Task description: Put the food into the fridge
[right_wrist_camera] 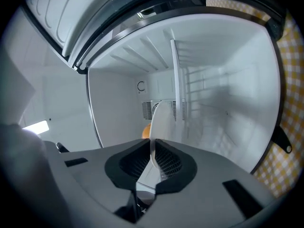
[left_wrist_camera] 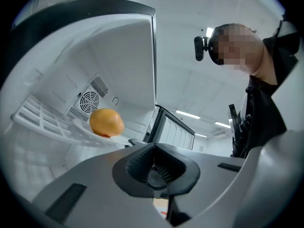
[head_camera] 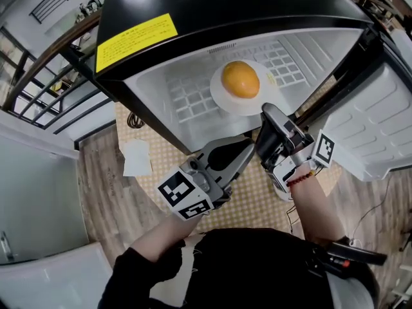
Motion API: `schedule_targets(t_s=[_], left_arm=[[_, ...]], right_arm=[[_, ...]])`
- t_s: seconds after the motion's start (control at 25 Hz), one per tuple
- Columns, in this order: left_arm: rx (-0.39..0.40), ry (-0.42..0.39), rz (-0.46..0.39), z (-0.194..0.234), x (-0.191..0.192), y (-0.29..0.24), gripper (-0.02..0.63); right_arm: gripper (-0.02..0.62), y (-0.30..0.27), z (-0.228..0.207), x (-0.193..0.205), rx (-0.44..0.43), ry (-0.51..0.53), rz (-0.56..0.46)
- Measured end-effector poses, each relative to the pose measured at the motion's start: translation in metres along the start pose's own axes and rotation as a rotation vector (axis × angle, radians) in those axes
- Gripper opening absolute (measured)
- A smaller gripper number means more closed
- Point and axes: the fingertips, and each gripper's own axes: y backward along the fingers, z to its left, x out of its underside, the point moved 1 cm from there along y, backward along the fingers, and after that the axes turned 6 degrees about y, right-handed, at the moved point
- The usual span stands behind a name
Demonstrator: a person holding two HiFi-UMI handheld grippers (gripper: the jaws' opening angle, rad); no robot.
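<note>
An orange [head_camera: 240, 79] lies on a white plate [head_camera: 222, 100] that rests on the white shelf [head_camera: 187, 102] inside the open fridge. My right gripper [head_camera: 267, 112] is shut on the plate's near rim. In the right gripper view the plate [right_wrist_camera: 161, 120] runs edge-on between the pads, and the orange [right_wrist_camera: 146, 130] peeks out behind it. My left gripper [head_camera: 250, 145] hangs just below the fridge opening, shut with nothing in it. The left gripper view shows its closed jaws [left_wrist_camera: 154, 167] with the orange [left_wrist_camera: 106, 122] on the plate [left_wrist_camera: 92, 136] up to the left.
The fridge has a black top with a yellow label [head_camera: 135, 40]. Its white door [head_camera: 380, 127] stands open to the right. A checked cloth [head_camera: 257, 188] covers the surface under the fridge, and a white paper [head_camera: 137, 157] lies at its left. A fan grille [left_wrist_camera: 88, 101] sits on the fridge's back wall.
</note>
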Motion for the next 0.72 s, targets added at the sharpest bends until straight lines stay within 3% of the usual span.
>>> schedule_targets(t_s=[0.36, 0.72], left_arm=[[0.026, -0.009, -0.027, 0.001, -0.002, -0.009, 0.015], [0.008, 0.004, -0.026, 0.008, -0.001, -0.004, 0.015]], right_arm=[[0.040, -0.017, -0.013, -0.011, 0.090, 0.030, 0.008], [0.032, -0.035, -0.022, -0.009, 0.232, 0.028, 0.094]])
